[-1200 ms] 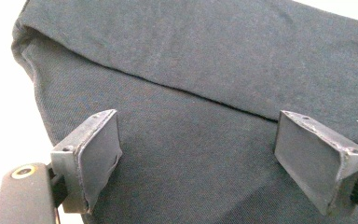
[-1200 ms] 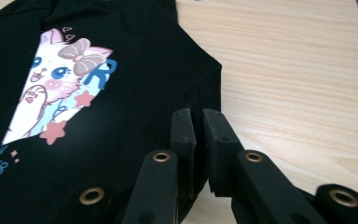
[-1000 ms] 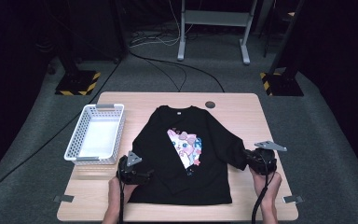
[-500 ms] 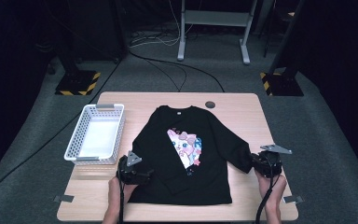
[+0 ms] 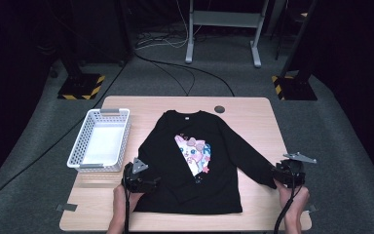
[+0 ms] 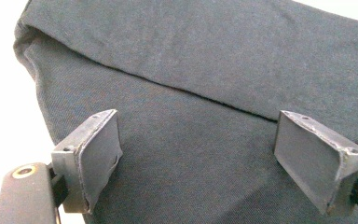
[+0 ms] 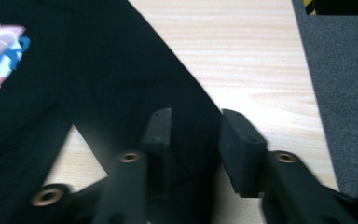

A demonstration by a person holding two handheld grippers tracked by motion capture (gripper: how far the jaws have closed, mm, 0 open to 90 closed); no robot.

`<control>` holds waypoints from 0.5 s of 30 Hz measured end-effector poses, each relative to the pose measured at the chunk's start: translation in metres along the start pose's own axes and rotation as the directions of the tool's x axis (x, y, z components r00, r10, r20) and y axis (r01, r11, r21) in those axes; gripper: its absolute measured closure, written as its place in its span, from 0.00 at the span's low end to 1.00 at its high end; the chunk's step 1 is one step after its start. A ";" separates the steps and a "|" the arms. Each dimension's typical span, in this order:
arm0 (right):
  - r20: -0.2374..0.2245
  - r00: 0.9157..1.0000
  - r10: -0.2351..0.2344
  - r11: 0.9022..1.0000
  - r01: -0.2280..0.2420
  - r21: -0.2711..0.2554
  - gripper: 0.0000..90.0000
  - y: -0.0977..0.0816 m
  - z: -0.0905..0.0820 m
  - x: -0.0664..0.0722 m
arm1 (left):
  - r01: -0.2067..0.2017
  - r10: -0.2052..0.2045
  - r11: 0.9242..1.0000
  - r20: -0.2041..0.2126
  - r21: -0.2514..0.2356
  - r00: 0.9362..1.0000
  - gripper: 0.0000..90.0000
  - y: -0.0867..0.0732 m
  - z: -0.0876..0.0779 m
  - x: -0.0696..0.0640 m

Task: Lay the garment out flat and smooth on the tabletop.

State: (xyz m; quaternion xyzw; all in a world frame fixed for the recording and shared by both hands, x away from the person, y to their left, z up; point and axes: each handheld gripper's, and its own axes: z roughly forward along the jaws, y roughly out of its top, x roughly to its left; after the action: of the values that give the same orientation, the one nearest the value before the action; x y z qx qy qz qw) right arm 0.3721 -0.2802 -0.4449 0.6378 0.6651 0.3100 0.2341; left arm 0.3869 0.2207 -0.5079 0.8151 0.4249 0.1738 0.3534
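— What have you got in front of you?

— A black long-sleeved shirt [image 5: 195,165] lying flat on the pale wooden table [image 5: 253,122], collar toward the far edge, hem near my edge. It is a fine, matte knit with a pastel cartoon print [image 5: 195,155] on the chest; the left side is folded in over the front, so a straight fold line cuts the print.

— And your left gripper?

— My left gripper [image 5: 139,181] sits low at the near left part of the shirt, forearm coming in from the near edge. In the left gripper view its jaws stand spread wide, flat rubbery grey pads [image 6: 100,156] on either side of bare cloth, pinching nothing.

— The right one?

— My right gripper [image 5: 288,174] lies near the table's right edge at the cuff of the sleeve [image 5: 253,163], which runs out slantwise from the body. Its jaws have just been opening; the cuff end lies between them, the pads a little apart and not pressing it.

— Anything else on the table?

— A white plastic lattice basket [image 5: 100,141], rectangular, at the left edge, beside the shirt.
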 end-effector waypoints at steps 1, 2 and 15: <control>0.000 1.000 0.000 1.000 0.000 0.000 0.65 0.000 0.000 0.000 | -0.001 0.001 1.000 0.000 0.000 1.000 0.16 0.000 0.000 0.000; -0.014 1.000 -0.001 1.000 0.001 0.004 0.63 0.002 -0.003 0.002 | 0.000 0.000 1.000 -0.001 0.001 1.000 0.16 0.000 0.000 0.000; -0.119 0.993 0.023 0.995 -0.011 0.095 0.33 -0.020 0.047 0.009 | 0.000 0.000 1.000 -0.002 0.000 1.000 0.16 0.000 0.000 0.000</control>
State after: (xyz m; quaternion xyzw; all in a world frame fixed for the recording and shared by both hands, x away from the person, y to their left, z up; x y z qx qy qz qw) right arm 0.3903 -0.2660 -0.4915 0.6341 0.6862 0.3180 0.1610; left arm 0.3870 0.2208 -0.5079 0.8148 0.4254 0.1747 0.3530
